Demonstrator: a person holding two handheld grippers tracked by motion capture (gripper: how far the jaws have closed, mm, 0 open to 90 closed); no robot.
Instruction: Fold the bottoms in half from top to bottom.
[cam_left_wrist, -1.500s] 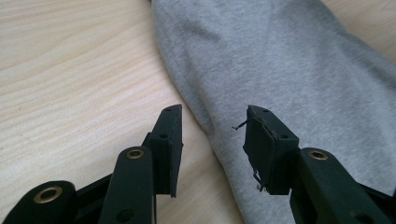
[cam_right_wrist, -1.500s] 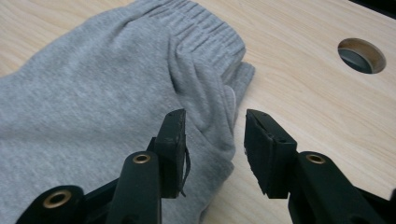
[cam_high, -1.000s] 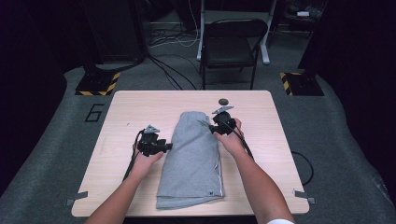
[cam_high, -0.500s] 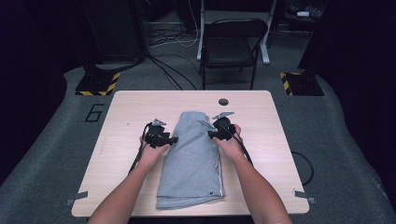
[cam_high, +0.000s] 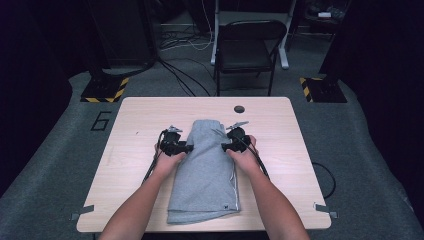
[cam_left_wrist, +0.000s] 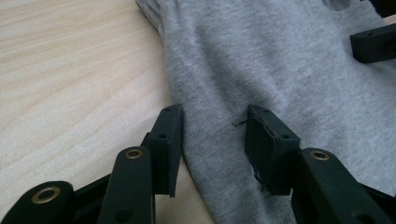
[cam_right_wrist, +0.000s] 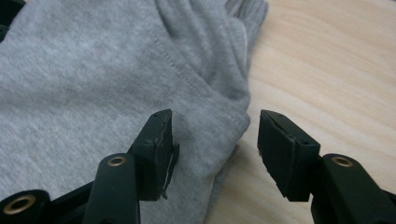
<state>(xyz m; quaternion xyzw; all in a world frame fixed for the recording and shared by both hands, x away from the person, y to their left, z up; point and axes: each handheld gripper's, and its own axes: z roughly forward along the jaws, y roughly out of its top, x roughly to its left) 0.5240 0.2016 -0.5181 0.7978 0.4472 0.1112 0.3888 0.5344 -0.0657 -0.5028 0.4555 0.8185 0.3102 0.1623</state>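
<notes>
Garment: a folded grey garment is laid lengthwise on the table.
Left gripper: jaws are parted, just closing; the garment's left edge is straddled, not pinched.
Right gripper: jaws are apart, just opening; the garment's right edge lies between them.
Writing: a "6" is marked on the floor, left of the table.
Tag: a small dark tag is seen at the near hem, unreadable.

A grey knit garment, folded into a long narrow stack, is laid flat along the middle of the worktop; white trim is seen along its right edge.
</notes>
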